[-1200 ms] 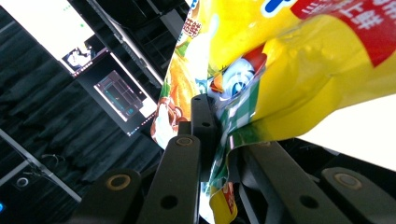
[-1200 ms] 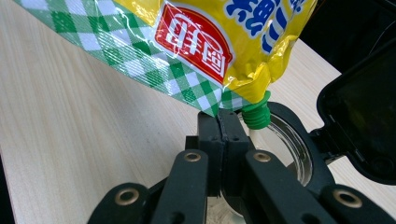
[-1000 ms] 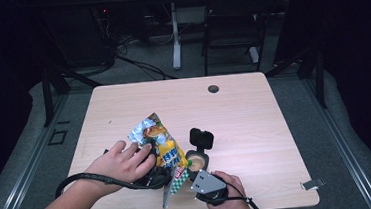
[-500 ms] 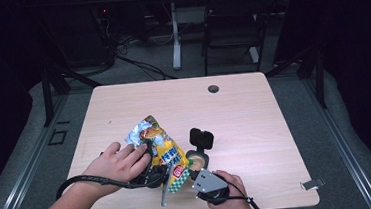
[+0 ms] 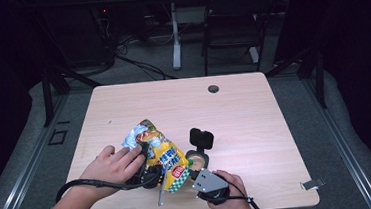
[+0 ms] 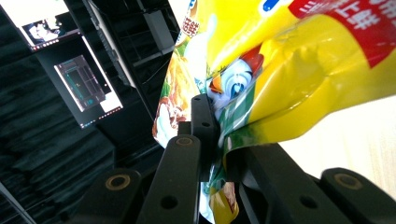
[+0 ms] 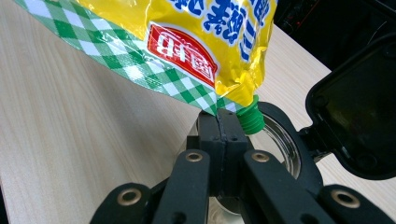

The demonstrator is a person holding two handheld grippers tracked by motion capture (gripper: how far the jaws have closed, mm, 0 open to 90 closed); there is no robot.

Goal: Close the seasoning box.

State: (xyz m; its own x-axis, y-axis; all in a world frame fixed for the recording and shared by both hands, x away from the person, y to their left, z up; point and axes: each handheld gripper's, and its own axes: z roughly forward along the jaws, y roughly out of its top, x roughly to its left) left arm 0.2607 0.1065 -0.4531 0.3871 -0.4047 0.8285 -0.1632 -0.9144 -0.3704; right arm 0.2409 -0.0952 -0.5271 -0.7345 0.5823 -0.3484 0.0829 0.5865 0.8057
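Near the tabletop's front edge, my left gripper [image 6: 212, 140] clamps its jaws on the refill pouch [image 5: 163, 156], tilting it. Right gripper [image 7: 223, 128], jaws closed on the pouch's bottom corner, keeps the green spout [image 7: 251, 119] over the open-lidded jar [image 5: 198, 158] for pouring.

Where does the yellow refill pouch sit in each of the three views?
High view: yellow refill pouch lower left of centre, between both hands.
Left gripper view: upper right, its edge pinched.
Right gripper view: across the top, green spout downward.
Shared landmark: the pouch's green-checked edge.
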